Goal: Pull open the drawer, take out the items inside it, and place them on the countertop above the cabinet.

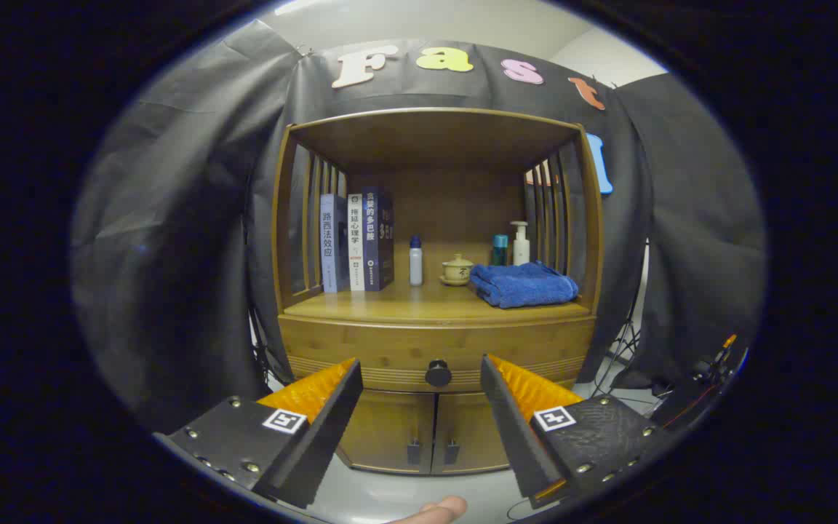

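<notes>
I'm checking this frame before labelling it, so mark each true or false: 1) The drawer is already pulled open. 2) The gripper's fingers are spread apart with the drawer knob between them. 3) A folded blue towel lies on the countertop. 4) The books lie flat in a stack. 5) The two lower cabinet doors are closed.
1) False: the drawer is shut, flush with the cabinet front.
2) True: the gripper is open, and the knob sits between its fingers, farther ahead and untouched.
3) True: the blue towel lies on the countertop, right of the small lidded teacup.
4) False: the books stand upright at the left.
5) True: the lower doors are closed.
</notes>
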Motion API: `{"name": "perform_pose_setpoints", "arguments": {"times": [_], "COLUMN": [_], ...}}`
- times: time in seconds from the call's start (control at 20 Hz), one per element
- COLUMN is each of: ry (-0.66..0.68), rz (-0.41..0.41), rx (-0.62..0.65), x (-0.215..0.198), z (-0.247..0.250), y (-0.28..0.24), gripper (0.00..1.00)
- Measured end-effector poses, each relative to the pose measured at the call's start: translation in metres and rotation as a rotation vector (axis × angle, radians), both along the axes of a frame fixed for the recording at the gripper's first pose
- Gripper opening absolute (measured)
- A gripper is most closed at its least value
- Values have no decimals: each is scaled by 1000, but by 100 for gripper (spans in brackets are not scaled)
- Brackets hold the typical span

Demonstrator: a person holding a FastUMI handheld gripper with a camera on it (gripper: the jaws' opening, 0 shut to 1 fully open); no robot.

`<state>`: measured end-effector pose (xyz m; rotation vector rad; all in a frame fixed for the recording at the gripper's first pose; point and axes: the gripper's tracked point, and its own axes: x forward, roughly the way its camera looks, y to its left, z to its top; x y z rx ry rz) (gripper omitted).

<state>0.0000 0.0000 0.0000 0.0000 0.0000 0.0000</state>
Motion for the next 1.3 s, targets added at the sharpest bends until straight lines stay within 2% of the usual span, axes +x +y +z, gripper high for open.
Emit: {"name": "perform_pose_setpoints", "arguments": {"times": [0.85,1.15,1.3], "ry": [-3,-22,-22], "rz": [-9,-21,-59], "rx": [-3,-18,-25], "x": [10,60,90], "z": [-9,-24,-40], "y": [-3,-4,-16], "gripper": [98,98,98]}}
